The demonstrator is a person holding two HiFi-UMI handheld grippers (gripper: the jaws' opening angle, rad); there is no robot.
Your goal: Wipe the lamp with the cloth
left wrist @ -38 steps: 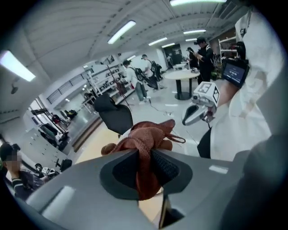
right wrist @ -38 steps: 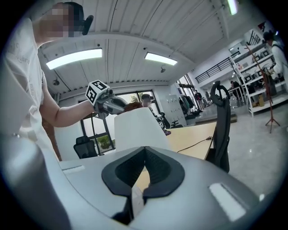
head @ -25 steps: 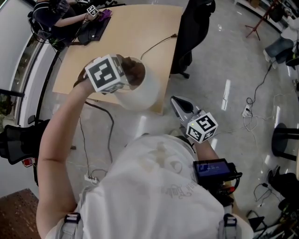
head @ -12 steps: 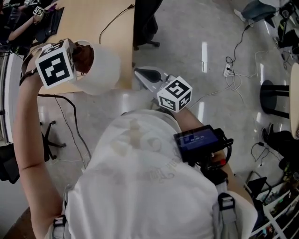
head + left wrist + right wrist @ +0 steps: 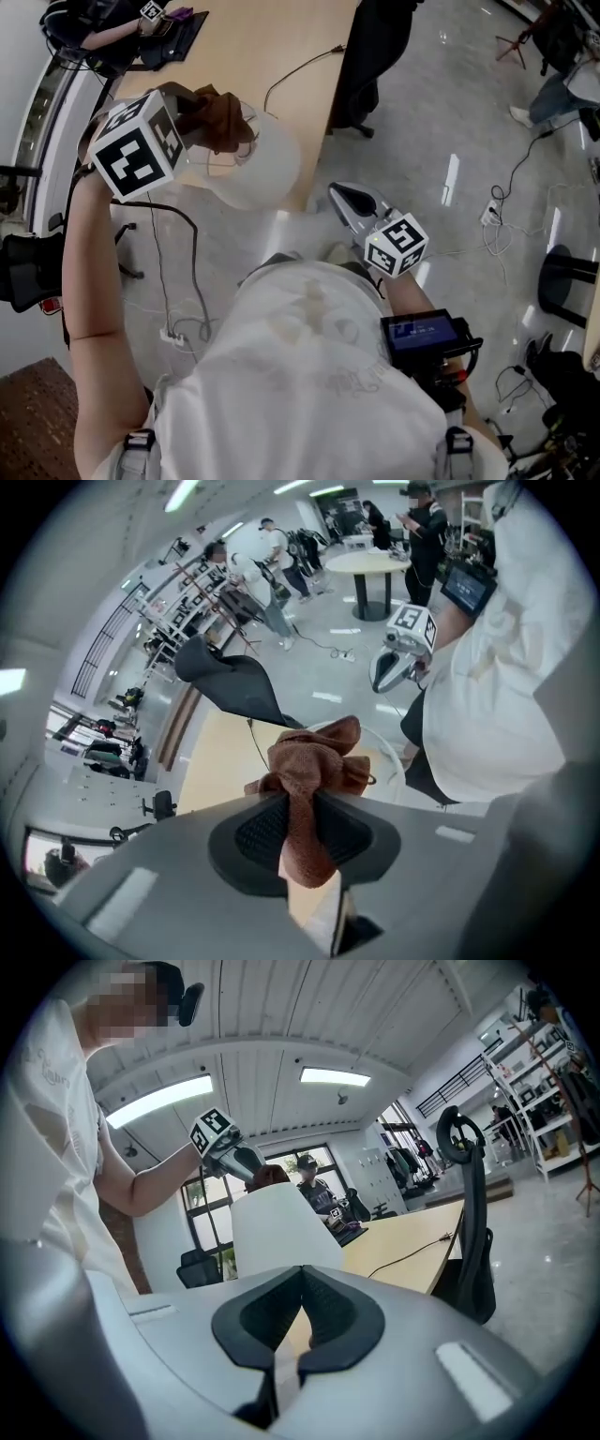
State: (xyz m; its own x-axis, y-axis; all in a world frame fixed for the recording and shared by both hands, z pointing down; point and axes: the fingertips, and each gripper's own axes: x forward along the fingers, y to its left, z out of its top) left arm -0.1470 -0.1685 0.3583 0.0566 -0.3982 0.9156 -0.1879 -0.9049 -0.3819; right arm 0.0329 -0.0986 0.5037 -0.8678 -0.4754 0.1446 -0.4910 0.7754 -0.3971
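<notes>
Cloth is sitting pinched in my left gripper, whose jaws are clamping the brown bundle, with its loose end bunching over the top opening of the white lamp. The lamp is standing at the near edge of the wooden table. My right gripper is hanging low beside my body, jaws together on nothing, well apart from the shade. I'm judging that I'm working the wiping step itself, up at the rim. Next I'm planning on dragging the cloth around and down the outer face, pressing lightly so the lamp isn't tipping off that edge.
</notes>
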